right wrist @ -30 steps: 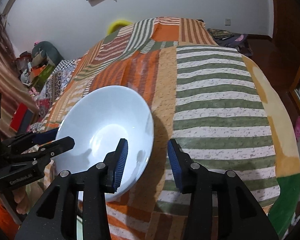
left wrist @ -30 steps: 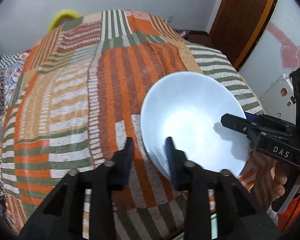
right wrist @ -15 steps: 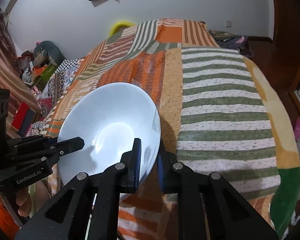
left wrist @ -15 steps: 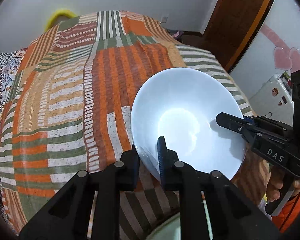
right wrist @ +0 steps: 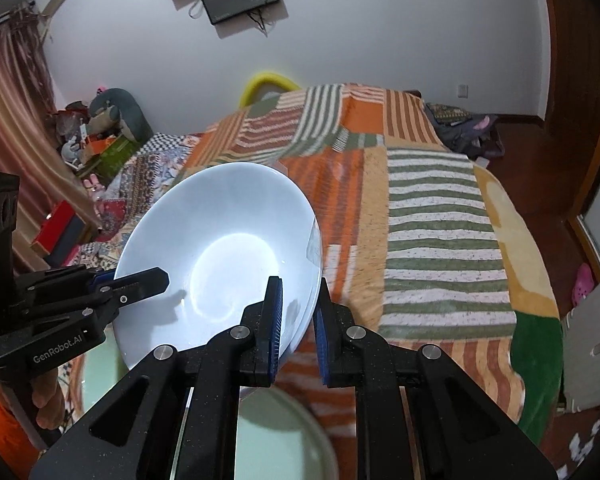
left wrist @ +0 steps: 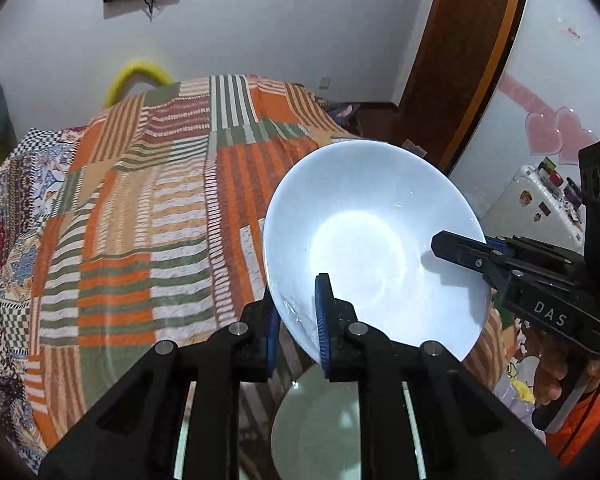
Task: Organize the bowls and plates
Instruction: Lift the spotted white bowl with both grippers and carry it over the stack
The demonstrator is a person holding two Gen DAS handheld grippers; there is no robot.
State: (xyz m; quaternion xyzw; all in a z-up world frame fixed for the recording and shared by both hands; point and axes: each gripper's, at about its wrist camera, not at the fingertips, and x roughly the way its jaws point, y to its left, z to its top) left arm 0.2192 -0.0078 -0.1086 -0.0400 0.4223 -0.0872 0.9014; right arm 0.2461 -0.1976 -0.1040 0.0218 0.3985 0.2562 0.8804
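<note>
Both the left tool and right tool clench the white bowl's rim

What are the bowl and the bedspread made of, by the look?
Bowl: glazed ceramic or opal glass, likely; white, glossy, with a bright glare patch in its well. It could also be melamine.
Bedspread: woven cotton-like cloth, matte; striped orange, green and cream patches that drape and wrinkle softly.
</note>
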